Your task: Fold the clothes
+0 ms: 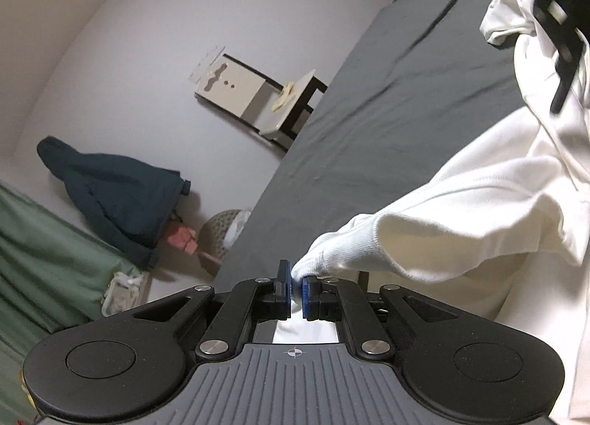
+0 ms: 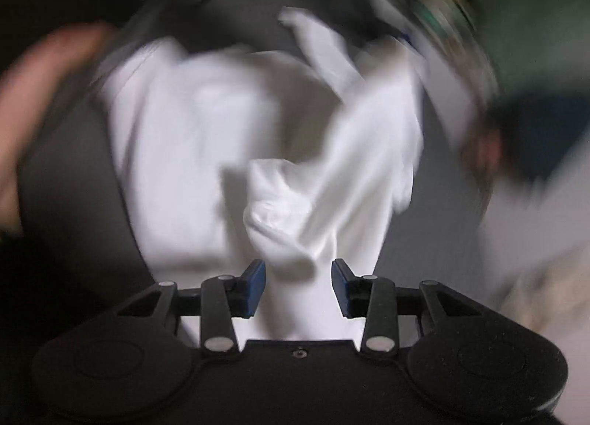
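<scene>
Pinched between the left gripper's [image 1: 295,286] blue pads, the white garment's cuff [image 1: 332,259] draws its sleeve taut above the grey bed [image 1: 387,111], presumably for folding. Right gripper [image 2: 298,283] jaws stand spread around bunched cloth, unpressed.

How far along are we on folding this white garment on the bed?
Early. Nothing looks folded: the white sweatshirt lies bunched and twisted over the grey bed sheet. In hand: the left gripper is shut on a ribbed cuff, pulling that sleeve out. The right gripper has open jaws either side of a white fold without pressing it. Left: spread it flat, fold sleeves in, fold the body.
</scene>
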{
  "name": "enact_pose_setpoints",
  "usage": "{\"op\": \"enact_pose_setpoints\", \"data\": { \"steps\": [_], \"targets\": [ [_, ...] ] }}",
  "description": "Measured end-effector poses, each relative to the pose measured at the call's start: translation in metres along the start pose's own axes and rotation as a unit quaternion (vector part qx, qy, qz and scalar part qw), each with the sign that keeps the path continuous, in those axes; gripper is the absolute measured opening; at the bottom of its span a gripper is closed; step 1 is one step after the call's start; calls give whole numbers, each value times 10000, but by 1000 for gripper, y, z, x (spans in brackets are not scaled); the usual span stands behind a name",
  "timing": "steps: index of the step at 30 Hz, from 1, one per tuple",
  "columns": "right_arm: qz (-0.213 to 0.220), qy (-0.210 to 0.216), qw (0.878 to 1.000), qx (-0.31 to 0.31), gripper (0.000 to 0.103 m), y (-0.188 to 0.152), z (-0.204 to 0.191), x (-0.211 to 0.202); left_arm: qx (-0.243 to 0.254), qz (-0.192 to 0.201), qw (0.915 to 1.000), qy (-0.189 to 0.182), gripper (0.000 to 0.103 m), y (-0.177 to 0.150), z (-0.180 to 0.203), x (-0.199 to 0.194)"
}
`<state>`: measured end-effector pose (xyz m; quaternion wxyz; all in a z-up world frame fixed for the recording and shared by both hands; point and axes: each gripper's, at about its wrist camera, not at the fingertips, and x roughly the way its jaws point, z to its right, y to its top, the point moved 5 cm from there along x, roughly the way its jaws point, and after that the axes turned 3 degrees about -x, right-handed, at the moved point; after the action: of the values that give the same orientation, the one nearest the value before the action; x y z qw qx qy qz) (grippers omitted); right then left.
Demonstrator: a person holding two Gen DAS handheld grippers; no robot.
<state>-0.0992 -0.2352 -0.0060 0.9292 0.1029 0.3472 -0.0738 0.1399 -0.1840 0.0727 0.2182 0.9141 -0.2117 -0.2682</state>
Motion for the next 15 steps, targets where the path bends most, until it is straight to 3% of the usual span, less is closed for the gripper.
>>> {"op": "enact_pose_setpoints", "data": {
  "steps": [2,3,4,6,8,10,12,14,15],
  "targets": [
    [-148,-18,9986,-503,34,-1,-13,14,-146,-70,9999,-18,6,3,4,6],
    [-251,26,9975,-664,27,-3,-18,23,-232,-122,9997,-26,6,2,3,7],
    [-376,55,9974,-617,7,-7,-17,29,-307,-182,9994,-34,6,1,2,8],
    [-325,-88,9994,46,6,-12,6,23,-393,-360,9986,-49,6,-4,1,17],
    [-86,-83,9905,1373,6,-24,46,7,-539,-549,9970,-69,6,-12,-1,21],
    [102,23,9601,2795,6,-46,87,-5,-712,-724,9948,-98,6,-22,-5,25],
    [176,149,9142,4046,6,-78,120,-11,-865,-827,9927,-161,6,-30,-6,26],
    [161,460,8721,4869,6,-106,136,-6,-997,-895,9907,-242,6,-37,-5,26],
    [176,638,8444,5316,5,-118,140,-4,-1025,-929,9900,-286,6,-38,-3,28]
  ]
}}
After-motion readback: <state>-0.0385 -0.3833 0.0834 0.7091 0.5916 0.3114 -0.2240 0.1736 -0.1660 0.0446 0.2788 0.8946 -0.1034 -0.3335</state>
